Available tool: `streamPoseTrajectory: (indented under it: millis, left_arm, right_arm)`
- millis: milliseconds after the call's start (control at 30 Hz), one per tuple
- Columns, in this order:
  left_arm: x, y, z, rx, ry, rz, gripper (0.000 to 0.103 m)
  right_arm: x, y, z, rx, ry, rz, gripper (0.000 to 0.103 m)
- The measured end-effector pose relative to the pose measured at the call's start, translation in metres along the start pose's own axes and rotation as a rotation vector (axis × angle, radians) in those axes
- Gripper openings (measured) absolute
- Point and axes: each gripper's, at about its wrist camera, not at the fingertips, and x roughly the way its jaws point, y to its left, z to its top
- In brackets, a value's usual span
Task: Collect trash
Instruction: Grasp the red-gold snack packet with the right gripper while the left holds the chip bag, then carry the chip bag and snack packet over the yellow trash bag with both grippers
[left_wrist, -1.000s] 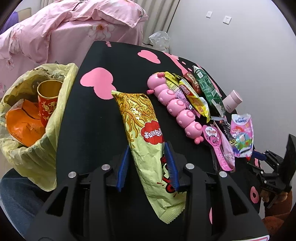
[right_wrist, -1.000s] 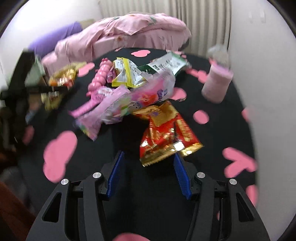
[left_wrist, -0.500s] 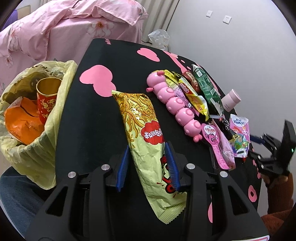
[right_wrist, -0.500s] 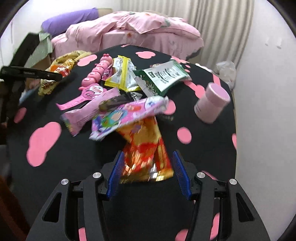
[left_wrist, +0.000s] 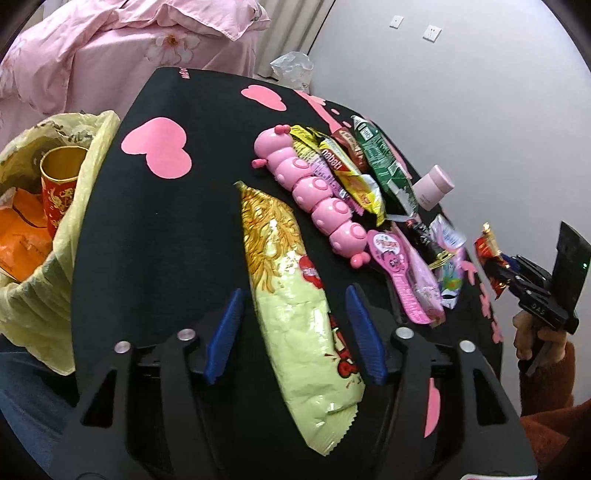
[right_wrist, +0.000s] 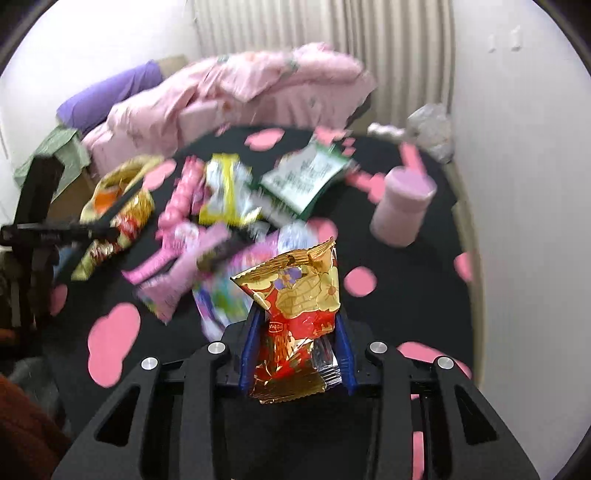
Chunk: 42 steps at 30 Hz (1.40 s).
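Two hand-held grippers: one in each hand, both over a cluttered bench
Bed (left_wrist: 122, 48): pink quilt, behind the bench
Bench (left_wrist: 192, 122): black cover with pink heart and cloud patches, wrappers strewn down the right half in the left wrist view
Trash bag (left_wrist: 40, 295): pale yellow plastic, open, hanging at the bench's left edge; red and gold cup (left_wrist: 61, 184) and orange wrapper (left_wrist: 18, 240) inside
Long noodle snack bag (left_wrist: 291, 295): gold and pale green, lying flat on the bench, its near end between the left fingers
Left hand-held gripper (left_wrist: 295, 336): jaws opening, blue pads spread clear of the noodle bag on both sides, not pressing it
Pink caterpillar toy (left_wrist: 314, 195): on the bench just right of the noodle bag, with yellow wrapper (left_wrist: 343, 173) and green wrapper (left_wrist: 388, 173) beside it
Pink jar (left_wrist: 432, 186): upright near the far right edge
Right hand-held gripper (right_wrist: 297, 350): jaws closing, pads pinching a red and gold wrapper
Red and gold wrapper (right_wrist: 295, 306): crumpled, standing up between the right fingers, lifted off the bench
Right view: background blurred
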Motion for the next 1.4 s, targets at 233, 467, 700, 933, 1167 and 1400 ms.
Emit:
streamPoseTrajectory:
  millis: [233, 467, 700, 933, 1167, 1400]
  left_arm:
    - [-0.003, 0.013, 0.020, -0.080, 0.022, -0.029, 0.066]
    - [0.025, 0.020, 0.051, -0.099, 0.095, 0.069, 0.049]
    - [-0.011, 0.005, 0.051, -0.046, -0.028, 0.030, 0.028]
    - [-0.087, 0.000, 0.043, 0.029, -0.312, 0.188, 0.028]
    - [-0.120, 0.013, 0.031, 0.033, -0.436, 0.238, 0.028]
    - [-0.135, 0.042, 0.026, -0.006, -0.502, 0.289, 0.028]
  right_arm:
    - [-0.003, 0.016, 0.020, 0.012, -0.061, 0.028, 0.035]
    - [0.015, 0.055, 0.035, -0.050, -0.067, 0.075, 0.035]
    - [0.018, 0.094, 0.045, -0.128, -0.086, 0.123, 0.035]
    - [0.019, 0.123, 0.061, -0.146, -0.106, 0.149, 0.035]
    - [0.017, 0.145, 0.071, -0.167, -0.128, 0.139, 0.035]
    - [0.023, 0.159, 0.082, -0.163, -0.122, 0.143, 0.035]
